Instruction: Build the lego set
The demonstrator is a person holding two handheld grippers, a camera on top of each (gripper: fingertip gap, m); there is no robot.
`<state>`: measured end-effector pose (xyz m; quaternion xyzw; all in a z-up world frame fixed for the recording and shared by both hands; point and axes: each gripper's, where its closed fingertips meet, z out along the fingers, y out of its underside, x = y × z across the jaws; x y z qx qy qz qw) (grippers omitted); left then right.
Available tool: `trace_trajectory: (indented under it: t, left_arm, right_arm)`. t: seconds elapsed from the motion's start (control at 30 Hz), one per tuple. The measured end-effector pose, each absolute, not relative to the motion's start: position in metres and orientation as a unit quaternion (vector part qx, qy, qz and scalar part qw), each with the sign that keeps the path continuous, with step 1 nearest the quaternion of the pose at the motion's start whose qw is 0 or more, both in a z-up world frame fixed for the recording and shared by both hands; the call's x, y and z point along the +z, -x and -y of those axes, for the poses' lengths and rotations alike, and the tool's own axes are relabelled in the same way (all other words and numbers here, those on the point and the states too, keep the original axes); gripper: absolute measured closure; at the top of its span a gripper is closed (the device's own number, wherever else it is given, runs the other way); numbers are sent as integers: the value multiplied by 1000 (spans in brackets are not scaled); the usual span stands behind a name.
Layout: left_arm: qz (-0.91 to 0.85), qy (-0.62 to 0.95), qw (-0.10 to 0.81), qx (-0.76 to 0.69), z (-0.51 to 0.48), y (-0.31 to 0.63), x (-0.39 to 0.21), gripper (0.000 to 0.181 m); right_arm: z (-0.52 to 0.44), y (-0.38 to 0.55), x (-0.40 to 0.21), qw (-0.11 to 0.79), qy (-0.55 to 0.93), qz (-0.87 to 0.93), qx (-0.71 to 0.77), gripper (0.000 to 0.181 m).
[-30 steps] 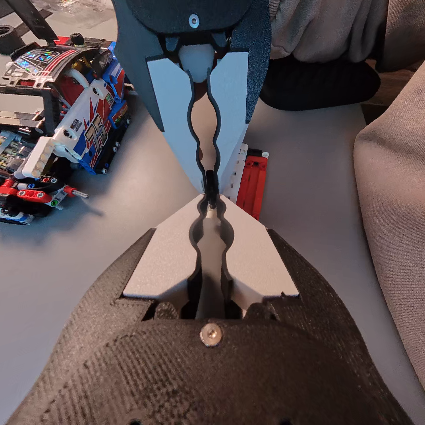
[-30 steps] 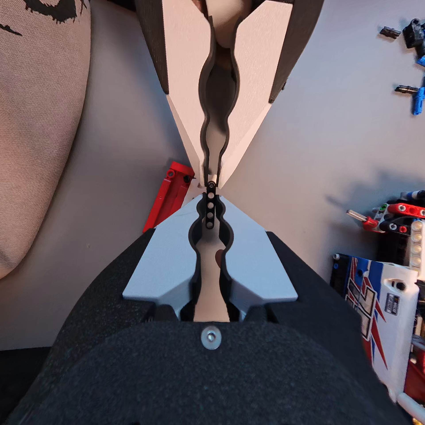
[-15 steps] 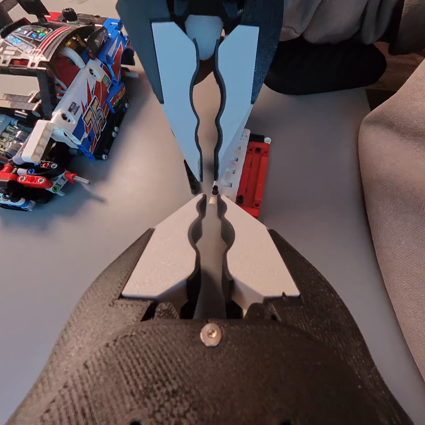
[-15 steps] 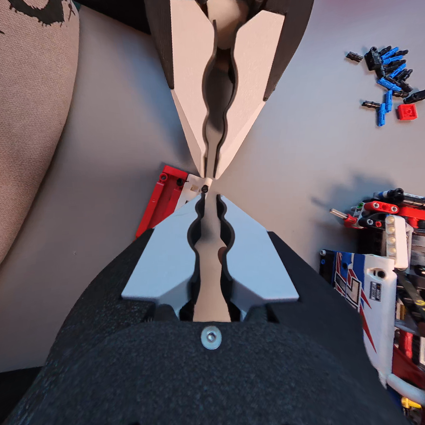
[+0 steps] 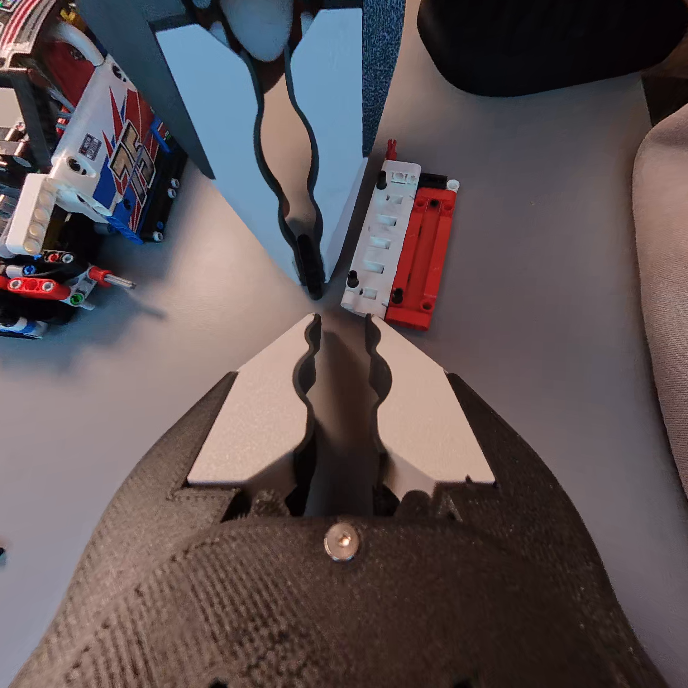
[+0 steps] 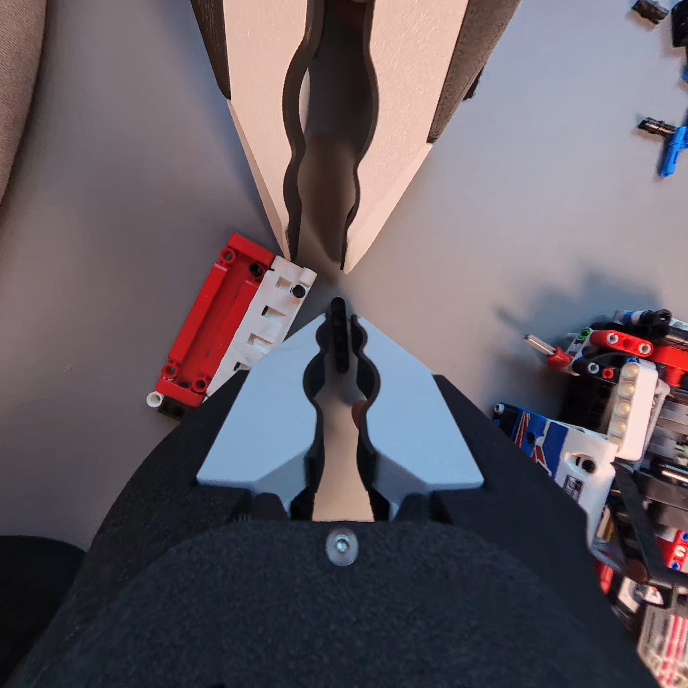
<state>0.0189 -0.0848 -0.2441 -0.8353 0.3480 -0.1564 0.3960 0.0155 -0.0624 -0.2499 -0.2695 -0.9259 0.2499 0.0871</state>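
My right gripper (image 6: 339,318) is shut on a thin black beam with holes (image 6: 338,335), which sticks out past its fingertips. In the left wrist view the right gripper (image 5: 312,279) comes down from the top, holding the beam (image 5: 311,268) just above the grey table (image 5: 521,298). My left gripper (image 5: 342,318) is open with nothing between its fingers. It faces the right gripper tip to tip and also shows in the right wrist view (image 6: 318,260). A flat red and white panel assembly (image 5: 402,242) with black pins lies on the table beside both tips; it shows in the right wrist view too (image 6: 238,320).
The partly built truck model, white, blue and red (image 5: 111,167), stands to one side, also in the right wrist view (image 6: 614,428). Loose blue and black pins (image 6: 670,149) lie further off. A person's grey sleeve (image 5: 662,298) and a dark object (image 5: 540,44) border the table. Less than 4 cm separates the two grippers' tips.
My left gripper has opened and the two grippers' tips have drawn apart. The small pale piece seen at the left fingertips earlier is no longer between them. The right gripper keeps the black beam.
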Motion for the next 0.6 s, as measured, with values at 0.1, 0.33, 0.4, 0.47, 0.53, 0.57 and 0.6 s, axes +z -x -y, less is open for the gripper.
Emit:
trace_trajectory:
  t: [0.1, 0.33, 0.4, 0.47, 0.53, 0.57, 0.6]
  left_arm:
    - [-345, 834, 404, -151, 83, -18, -243, 163]
    - [-311, 835, 437, -123, 70, -7, -231, 165]
    - [-314, 829, 414, -207, 88, -23, -224, 147]
    - [-328, 824, 377, -267, 108, -41, -223, 121]
    - [-363, 824, 371, -227, 111, -46, -234, 116]
    - [-380, 826, 368, -195, 109, -46, -240, 117]
    - [-389, 829, 366, -165, 104, -43, -246, 122]
  right_arm:
    - [68, -15, -250, 91, 262, 922, 268, 178]
    - [62, -25, -237, 75, 288, 906, 299, 178]
    - [57, -31, -240, 74, 301, 906, 287, 178]
    - [52, -41, -245, 70, 314, 905, 278, 178]
    - [53, -52, -247, 63, 327, 898, 287, 178]
    - [54, -57, -247, 63, 333, 894, 292, 178]
    - [56, -62, -246, 63, 338, 891, 297, 178]
